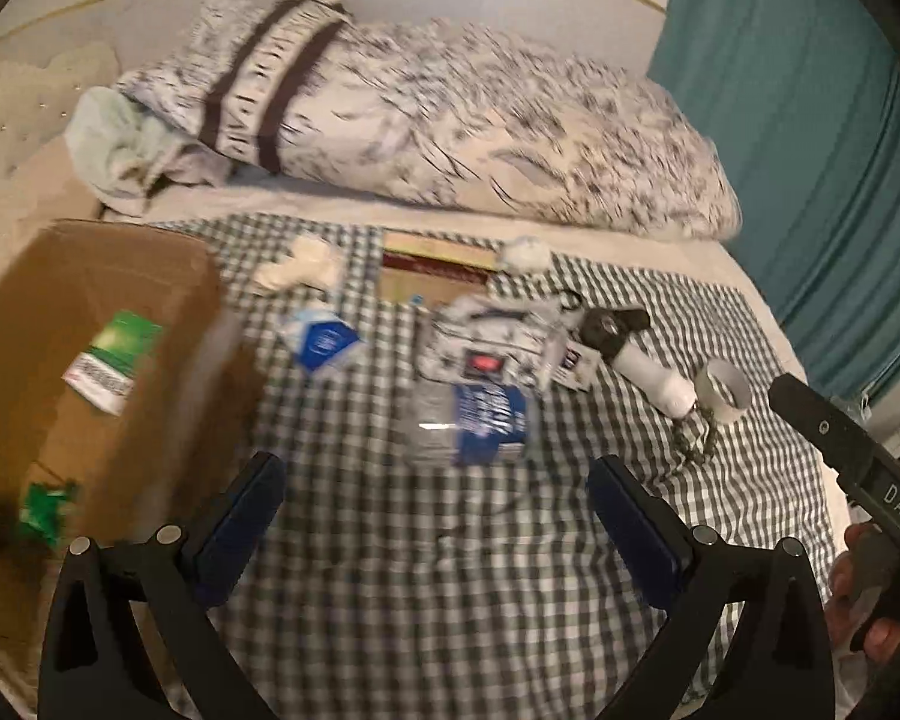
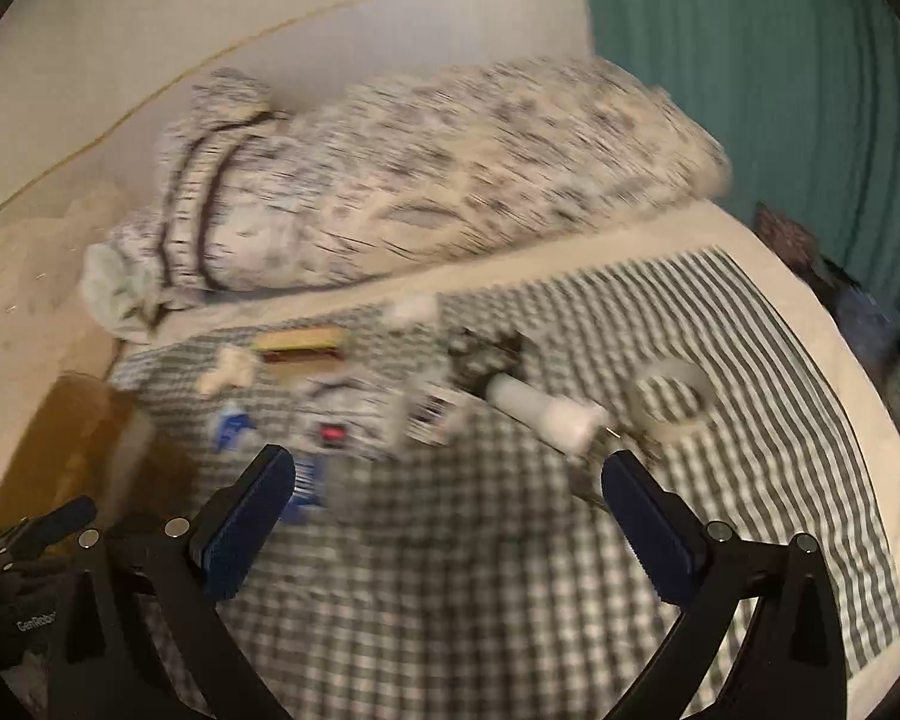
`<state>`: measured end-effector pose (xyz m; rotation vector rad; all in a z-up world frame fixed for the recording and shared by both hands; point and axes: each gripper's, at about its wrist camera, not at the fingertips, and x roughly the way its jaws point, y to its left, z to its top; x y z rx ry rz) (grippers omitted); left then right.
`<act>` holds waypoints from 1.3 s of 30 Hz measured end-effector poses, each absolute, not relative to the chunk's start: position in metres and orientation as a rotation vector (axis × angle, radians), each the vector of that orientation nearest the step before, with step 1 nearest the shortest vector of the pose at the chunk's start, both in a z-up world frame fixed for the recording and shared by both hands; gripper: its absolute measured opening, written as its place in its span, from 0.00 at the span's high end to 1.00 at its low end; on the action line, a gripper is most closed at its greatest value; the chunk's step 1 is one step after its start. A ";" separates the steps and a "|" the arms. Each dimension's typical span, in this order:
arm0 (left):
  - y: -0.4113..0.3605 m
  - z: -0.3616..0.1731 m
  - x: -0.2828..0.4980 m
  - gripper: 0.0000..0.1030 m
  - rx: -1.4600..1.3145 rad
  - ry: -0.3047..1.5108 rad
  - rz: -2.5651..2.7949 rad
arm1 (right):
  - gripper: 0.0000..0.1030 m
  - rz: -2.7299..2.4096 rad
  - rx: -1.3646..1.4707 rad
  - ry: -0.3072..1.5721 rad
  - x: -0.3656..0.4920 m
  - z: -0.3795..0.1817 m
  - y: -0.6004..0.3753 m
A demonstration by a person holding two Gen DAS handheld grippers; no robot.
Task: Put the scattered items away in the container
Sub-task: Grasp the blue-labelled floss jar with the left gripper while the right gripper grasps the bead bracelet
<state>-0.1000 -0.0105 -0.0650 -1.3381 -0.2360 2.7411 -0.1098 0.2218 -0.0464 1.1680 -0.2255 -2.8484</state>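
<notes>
left gripper [image 1: 435,483] low in frame, jaws apart, empty. right gripper [image 2: 447,480] same. cardboard box [image 1: 99,324] sits at left. task barely started by the look of it: water bottle [image 1: 471,423], pouch [image 1: 489,339], tape roll [image 1: 727,390], white tube [image 1: 651,372] all scattered mid-frame on checked cloth [image 1: 450,570].
</notes>
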 end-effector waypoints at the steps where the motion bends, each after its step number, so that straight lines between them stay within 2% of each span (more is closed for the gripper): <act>1: -0.004 -0.071 -0.104 0.00 -1.344 -0.231 2.729 | 0.00 -2.849 1.193 -0.242 -0.112 -0.053 0.232; 10: 0.025 -0.112 -0.143 0.00 -1.382 -0.230 2.709 | 0.00 -2.898 1.283 -0.242 -0.126 -0.089 0.277; 20: 0.032 -0.151 -0.173 0.00 -1.454 -0.129 2.738 | 0.00 -2.895 1.431 -0.225 -0.150 -0.137 0.296; 28: 0.036 -0.173 -0.194 0.00 -1.491 -0.090 2.751 | 0.00 -2.926 1.534 -0.073 -0.173 -0.169 0.297; 31: 0.034 -0.184 -0.203 0.00 -1.527 -0.098 2.745 | 0.00 -2.958 1.557 -0.012 -0.184 -0.180 0.296; 39: 0.024 -0.199 -0.209 0.00 -1.561 -0.209 2.728 | 0.00 -2.959 1.551 -0.016 -0.204 -0.197 0.293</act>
